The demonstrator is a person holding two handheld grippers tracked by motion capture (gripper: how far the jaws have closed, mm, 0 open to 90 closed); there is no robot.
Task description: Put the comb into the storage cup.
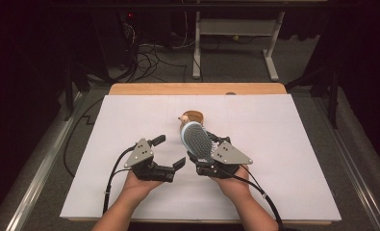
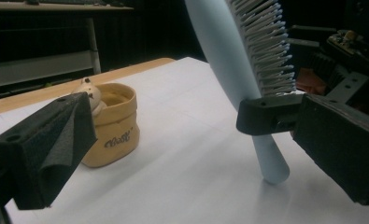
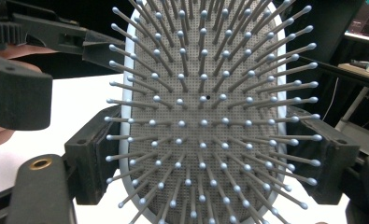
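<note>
High view: right tool clamped on the pale blue hairbrush by the two edges of its head, bristles turned up toward the camera, brush raised off the white sheet. At 9 o'clock of it, left tool spread wide with nothing between its jaws, just beside the brush but apart from it. At 12 o'clock of the brush, close behind it, a small tan fabric pouch with a figure's head poking out. Wide bare sheet toward 3 o'clock and toward 9 o'clock beyond the left tool; wooden bench edge well beyond the pouch at 12. Left gripper view: brush handle pointing down with its tip close over the sheet, contact impossible to tell, pouch sitting upright.
</note>
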